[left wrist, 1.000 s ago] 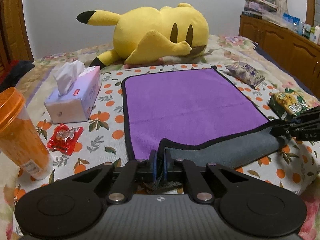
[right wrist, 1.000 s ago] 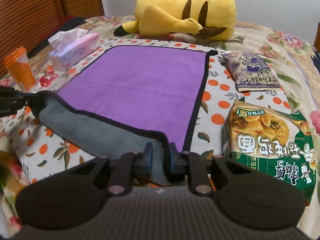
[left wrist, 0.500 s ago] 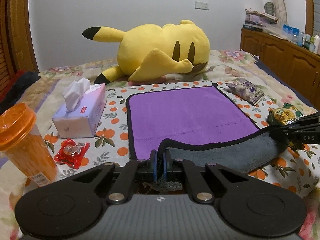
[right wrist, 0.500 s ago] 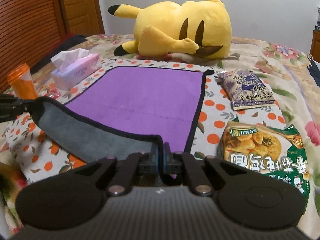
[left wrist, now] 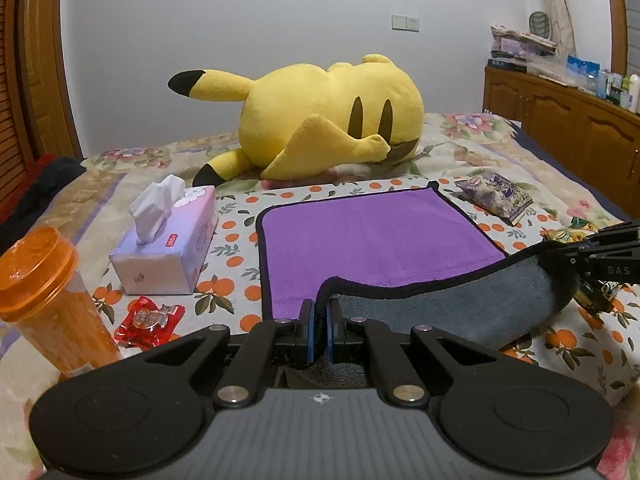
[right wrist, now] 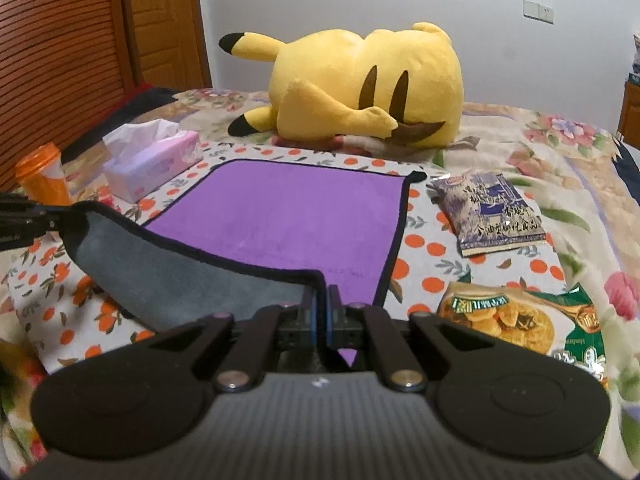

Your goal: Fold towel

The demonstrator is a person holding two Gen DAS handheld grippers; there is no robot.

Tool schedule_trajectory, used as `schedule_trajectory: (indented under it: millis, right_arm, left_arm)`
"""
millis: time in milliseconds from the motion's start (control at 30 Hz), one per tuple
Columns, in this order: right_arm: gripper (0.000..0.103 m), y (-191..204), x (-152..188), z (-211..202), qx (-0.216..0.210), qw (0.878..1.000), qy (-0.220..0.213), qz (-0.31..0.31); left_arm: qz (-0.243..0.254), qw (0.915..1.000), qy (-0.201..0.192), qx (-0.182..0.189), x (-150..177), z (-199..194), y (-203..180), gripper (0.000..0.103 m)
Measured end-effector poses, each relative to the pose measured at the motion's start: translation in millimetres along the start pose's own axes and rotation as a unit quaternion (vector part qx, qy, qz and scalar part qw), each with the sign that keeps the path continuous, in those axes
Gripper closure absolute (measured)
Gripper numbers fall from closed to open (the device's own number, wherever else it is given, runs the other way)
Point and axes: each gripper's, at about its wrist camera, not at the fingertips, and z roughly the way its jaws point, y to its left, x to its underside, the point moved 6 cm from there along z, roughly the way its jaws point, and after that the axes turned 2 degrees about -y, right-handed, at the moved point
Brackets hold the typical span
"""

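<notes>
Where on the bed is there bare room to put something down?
The free patches: bedspread beyond the blue snack packet, right of the Pikachu plush, and the purple towel itself. Crowded on the left: tissue box, orange cup, red candy wrapper.

Counted one towel [left wrist: 372, 236], one plush toy [left wrist: 328, 116], one tissue box [left wrist: 168, 252], one orange cup [left wrist: 44, 300], three snack packets: red [left wrist: 150, 320], purple [right wrist: 492, 212], green [right wrist: 516, 320].

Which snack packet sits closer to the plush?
The purple-blue snack packet, lying beside the towel's far right corner. The green packet lies nearer the camera, by the right tool.
</notes>
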Motion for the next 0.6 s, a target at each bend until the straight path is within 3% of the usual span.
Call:
schedule_trajectory:
  millis: [600]
  right_arm:
    - [0.098, -1.0, -17.2, 17.0, 0.005, 1.0, -0.017, -0.023]
  left_arm:
    - [0.002, 0.9996, -0.026, -0.008, -22.8, 17.6, 3.2, 0.097]
